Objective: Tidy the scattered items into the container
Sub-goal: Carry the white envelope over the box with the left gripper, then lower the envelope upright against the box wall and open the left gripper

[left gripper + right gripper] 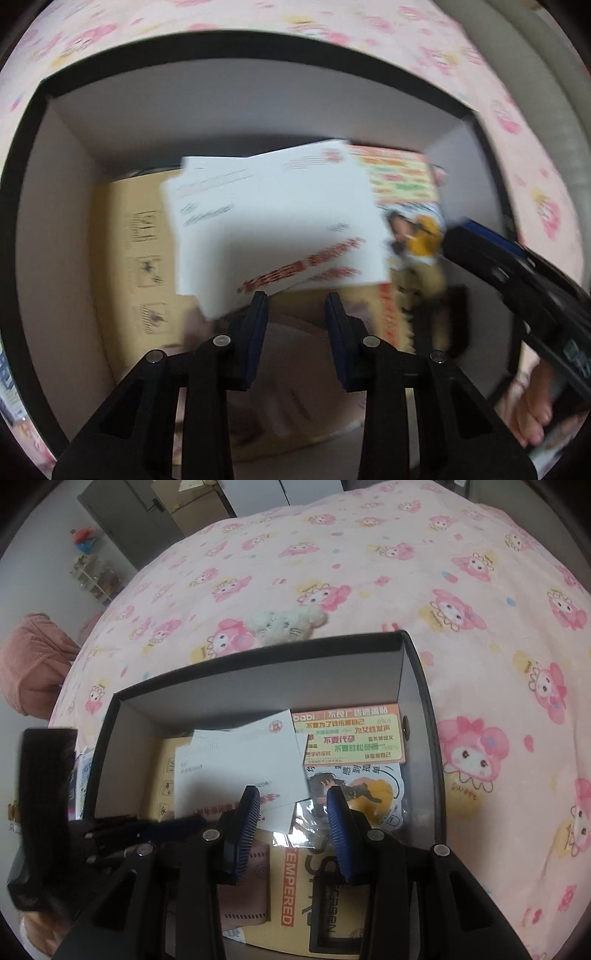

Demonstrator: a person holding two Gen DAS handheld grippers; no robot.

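Left gripper (297, 301): we see its two blue, flat pads standing partly apart with nothing pressed between them. Just beyond the tips lies a white envelope (273, 221), a flat paper rectangle with red print, blurred in the left wrist view; whether a tip touches its near edge we cannot tell.

Right gripper (291, 797): its blue pads are ribbed and rounded, also partly apart and holding nothing. Through the gap we see the bed of the box (424, 686), a rectangular container with a black rim and smooth grey inner walls.

All places below are given relative to the box. The white envelope rests inside it, near the middle, on top of a second white envelope (236, 738) and a tan cardboard carton (125, 243) marked with handling symbols by the left wall. Toward the far right corner lies a card (354, 734) with orange and green printed strips; nearer than it, a glossy sticker (373, 794) shows a drawn figure on yellow. At the near wall sits a tan package (291, 882) with a red band and a pink patterned card (247, 893).

The box stands on a soft pink bedsheet (480, 590) printed with cartoon figures. A small cream plush toy (284, 622) lies on the sheet just behind the far wall.
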